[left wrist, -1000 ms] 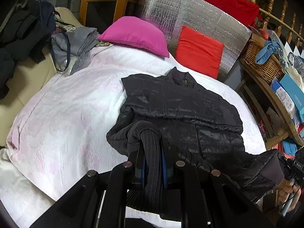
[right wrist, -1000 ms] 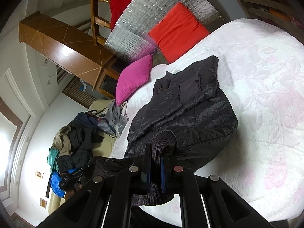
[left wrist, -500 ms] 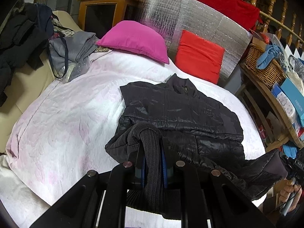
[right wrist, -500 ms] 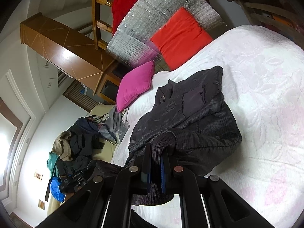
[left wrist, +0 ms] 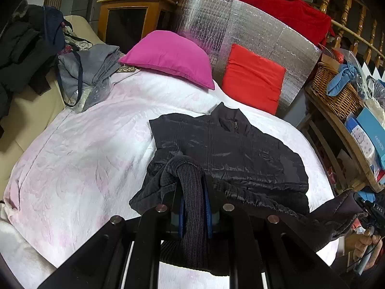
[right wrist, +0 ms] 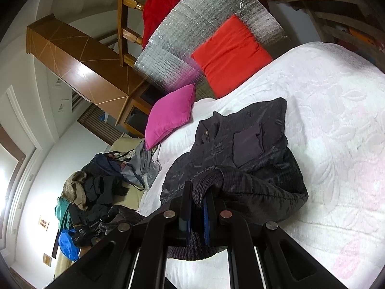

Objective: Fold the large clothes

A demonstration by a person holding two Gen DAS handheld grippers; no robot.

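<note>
Both hand-held grippers are clamping the ribbed knit hem band of the black jacket (left wrist: 231, 151), one at each bottom corner. Left hand-held gripper (left wrist: 194, 213) is pinching the band (left wrist: 192, 204) between its blue pads, jaws nearly closed on the fabric. Right hand-held gripper (right wrist: 197, 216) is doing the same on its corner, jaws squeezed tight around the knit (right wrist: 207, 175).

Jacket is lying on the white bedspread (left wrist: 79, 149), collar and zip pointing toward the pink pillow (left wrist: 170, 55) and red cushion (left wrist: 252, 77). Upper body is resting flat on the bed; the hem edge is hanging lifted between the two grippers, stretched into a loose line. In the left wrist view the far hem corner is running off to the right edge, where the other gripper and the person's hand (left wrist: 365, 243) are showing.

Progress, my read: sleeves are looking already tucked in, since none is sticking out and a folded panel is sitting across the chest in the right wrist view. Can't confirm that fully, the dark fabric is hiding detail. Bottom-to-collar fold is underway, not landed. Remaining: carrying the hem up over the body toward the collar, laying it down, releasing, possibly one more fold.

Clothes pile (left wrist: 86, 72) beside the bed is looking unsorted.
</note>
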